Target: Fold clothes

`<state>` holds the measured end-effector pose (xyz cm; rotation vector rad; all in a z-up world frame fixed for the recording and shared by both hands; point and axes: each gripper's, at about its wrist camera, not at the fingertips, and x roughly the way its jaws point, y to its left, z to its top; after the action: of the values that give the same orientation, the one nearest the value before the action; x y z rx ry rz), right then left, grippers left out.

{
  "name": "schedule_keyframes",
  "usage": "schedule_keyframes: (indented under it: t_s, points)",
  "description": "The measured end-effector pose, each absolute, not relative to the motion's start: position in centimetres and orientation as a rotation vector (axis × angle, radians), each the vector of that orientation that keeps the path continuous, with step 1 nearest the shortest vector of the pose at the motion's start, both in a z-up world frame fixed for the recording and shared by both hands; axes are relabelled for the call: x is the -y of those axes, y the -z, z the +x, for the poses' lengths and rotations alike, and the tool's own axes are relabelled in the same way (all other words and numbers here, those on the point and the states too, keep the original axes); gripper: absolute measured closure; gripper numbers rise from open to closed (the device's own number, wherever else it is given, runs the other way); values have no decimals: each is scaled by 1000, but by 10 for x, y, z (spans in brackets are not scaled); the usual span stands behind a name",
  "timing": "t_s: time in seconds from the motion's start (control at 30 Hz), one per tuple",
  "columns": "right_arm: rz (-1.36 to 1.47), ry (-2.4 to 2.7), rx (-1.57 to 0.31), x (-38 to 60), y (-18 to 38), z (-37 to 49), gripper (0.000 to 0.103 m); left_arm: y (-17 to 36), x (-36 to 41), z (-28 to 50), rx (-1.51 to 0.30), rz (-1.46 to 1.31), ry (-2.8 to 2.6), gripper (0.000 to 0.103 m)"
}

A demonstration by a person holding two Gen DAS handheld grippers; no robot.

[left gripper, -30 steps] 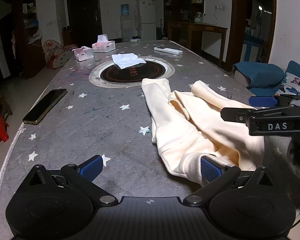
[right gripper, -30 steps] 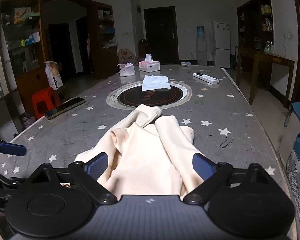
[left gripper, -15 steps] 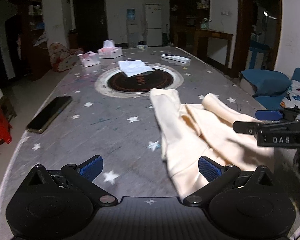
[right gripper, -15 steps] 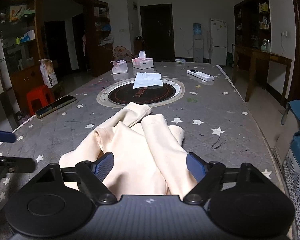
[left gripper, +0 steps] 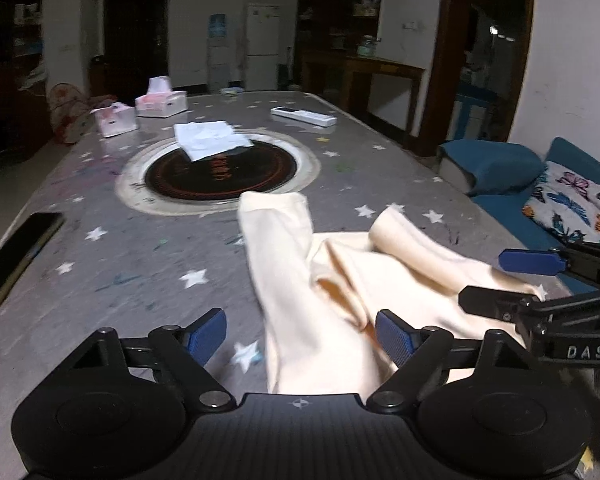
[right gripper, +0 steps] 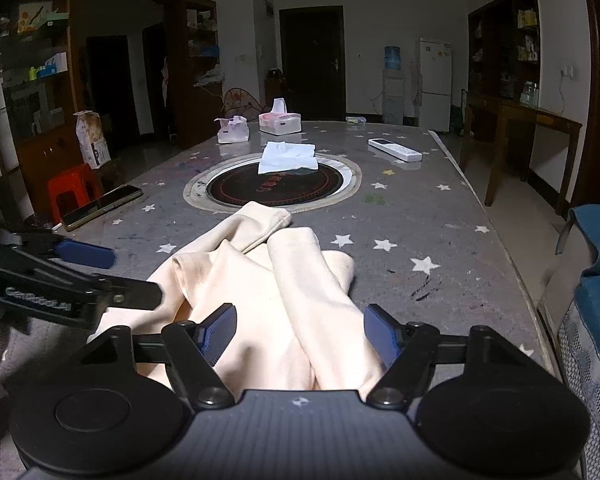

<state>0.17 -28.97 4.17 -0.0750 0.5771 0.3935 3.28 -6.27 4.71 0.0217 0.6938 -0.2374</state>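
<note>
Two claws: we had both at the near end of the cream garment (right gripper: 260,280), the left claw (left gripper: 300,336) and the right claw (right gripper: 300,330).
Change, left: we had slid it sideways since a second earlier, so the garment's near hem lay between its jaws instead of beside them; jaws closing, pads not yet pressing cloth.
Change, right: we barely moved it; jaws closing around the hem, not yet pinching.
Meaning: we judged both were about to take the hem for the first fold; nothing folded yet.
Garment: one, crumpled on the desk (right gripper: 440,216), two legs pointing at the round hotplate (right gripper: 276,188).
Counts: two tissue boxes (right gripper: 280,122), one loose tissue (right gripper: 287,157), one remote (right gripper: 395,149), one phone (right gripper: 102,206).
</note>
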Motion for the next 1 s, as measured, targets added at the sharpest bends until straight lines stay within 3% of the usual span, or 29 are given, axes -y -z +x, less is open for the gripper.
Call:
schedule_keyframes:
  t_s: [0.13, 0.2, 0.27, 0.43, 0.67, 1.0]
  points:
    - [-95, -395, -572, 287, -44, 8, 36, -41, 69, 45, -711, 53, 258, 34]
    - [-101, -397, -575, 285, -44, 12, 39, -37, 69, 47, -723, 68, 267, 48]
    - [-105, -399, -580, 284, -43, 17, 42, -34, 66, 49, -733, 58, 277, 70]
    - [-125, -397, -597, 279, -34, 29, 54, -36, 58, 43, -714, 45, 285, 92]
    - [-123, -385, -623, 280, -23, 38, 79, -42, 40, 24, -686, 34, 254, 97]
    - [-109, -359, -572, 289, -31, 29, 97, -55, -1, -29, -647, -40, 163, 97]
